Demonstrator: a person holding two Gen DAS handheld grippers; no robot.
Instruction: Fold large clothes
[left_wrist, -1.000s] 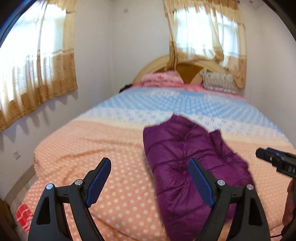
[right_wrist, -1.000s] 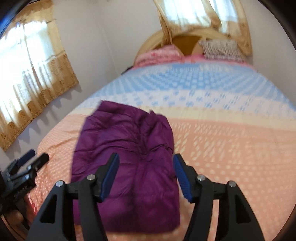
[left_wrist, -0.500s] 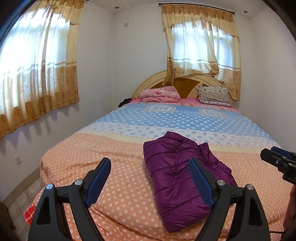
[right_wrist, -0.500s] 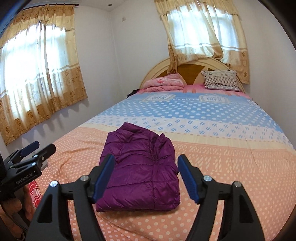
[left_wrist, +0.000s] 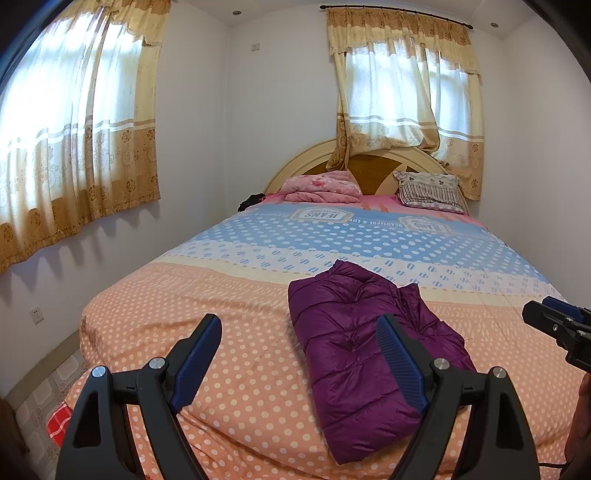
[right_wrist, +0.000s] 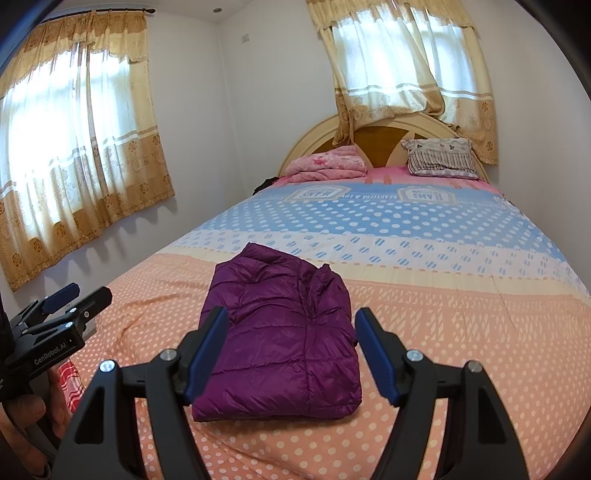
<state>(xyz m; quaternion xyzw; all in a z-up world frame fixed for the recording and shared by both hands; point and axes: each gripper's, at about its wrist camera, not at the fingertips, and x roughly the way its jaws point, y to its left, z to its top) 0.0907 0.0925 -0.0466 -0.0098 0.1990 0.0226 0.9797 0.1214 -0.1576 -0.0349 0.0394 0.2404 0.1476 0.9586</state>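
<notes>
Jacket, purple and puffy, lies folded near the foot of the bed. My left tongs and right tongs hang released above it. I'd press trapped air out, squaring edges gently.

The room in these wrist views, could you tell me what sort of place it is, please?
Most likely a home bedroom: a large bed with a dotted cover and curved wooden headboard, pillows by it, and curtained windows. A folded purple puffer jacket lies on the bed.
</notes>
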